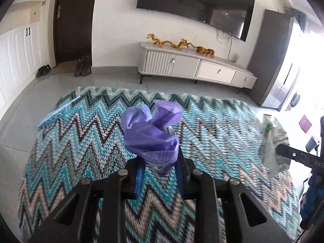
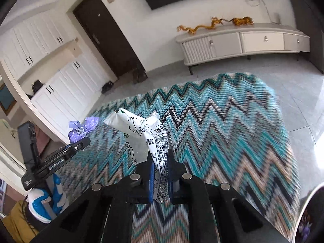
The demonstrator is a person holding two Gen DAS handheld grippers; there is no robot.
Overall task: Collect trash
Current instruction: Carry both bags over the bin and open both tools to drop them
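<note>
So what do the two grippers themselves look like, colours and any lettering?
Both are matte black, angular linkage frames with round silver pivot pins and triangular cut-outs. The left gripper and right gripper each have narrow fingers faced with blue pads. Seen from the right wrist view, the left gripper's side carries white lettering reading GenRobot.AI, above a blue and white handle. No sleeves are visible.

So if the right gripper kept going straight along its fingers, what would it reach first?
Most likely the zigzag rug: the right gripper points downward over it, shut on a white printed wrapper, and nothing else shows ahead. Depth is hard to judge through the fisheye.
</note>
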